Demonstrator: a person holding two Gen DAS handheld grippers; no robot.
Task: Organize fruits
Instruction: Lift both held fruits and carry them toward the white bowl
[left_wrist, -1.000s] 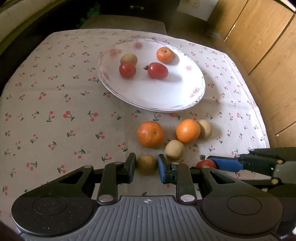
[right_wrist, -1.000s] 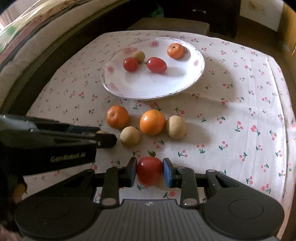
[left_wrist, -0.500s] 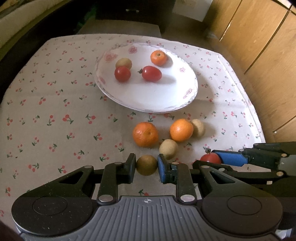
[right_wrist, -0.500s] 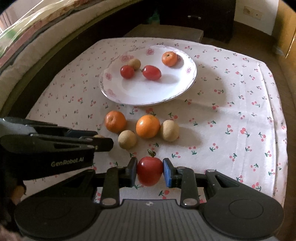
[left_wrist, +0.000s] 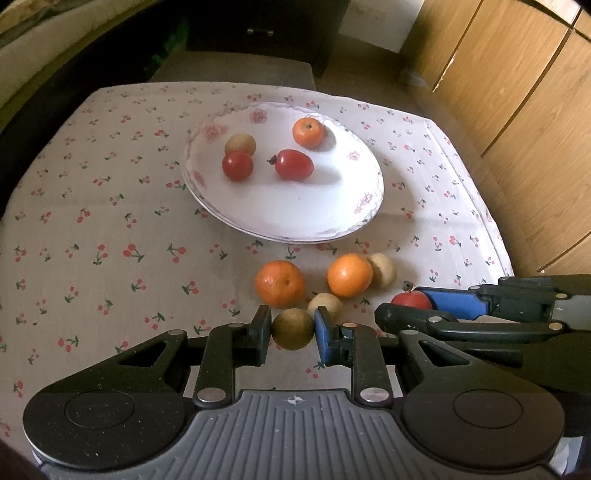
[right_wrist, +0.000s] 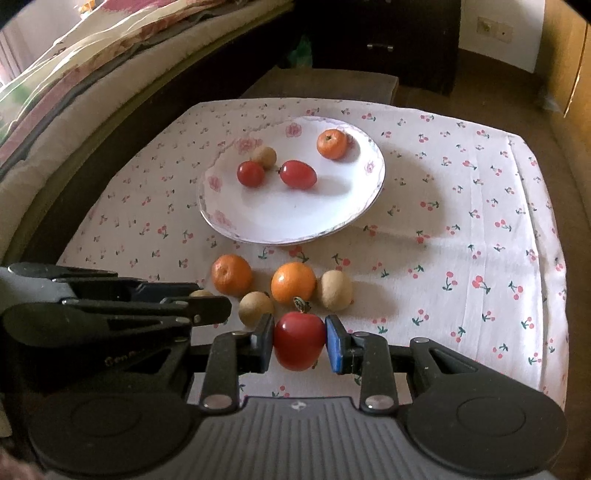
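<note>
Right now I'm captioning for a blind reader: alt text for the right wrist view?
The right gripper holds a red tomato above a cherry-print tablecloth. Ahead, two oranges and two small brown fruits lie loose before a white plate holding four fruits; the left gripper reaches in from the left.

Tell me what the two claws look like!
Both match: black plastic linkage arms with silver rivets, a grey ribbed base and two round black discs. On the left claw and right claw, one pad is blue, one black. Pale lettering marks the left claw's side.

Wood cabinets (left_wrist: 517, 122) on rt, dark dresser (right_wrist: 380, 40) at back, bed (right_wrist: 74, 85) on left, cherry-print cloth (right_wrist: 461, 206) on desk.
</note>
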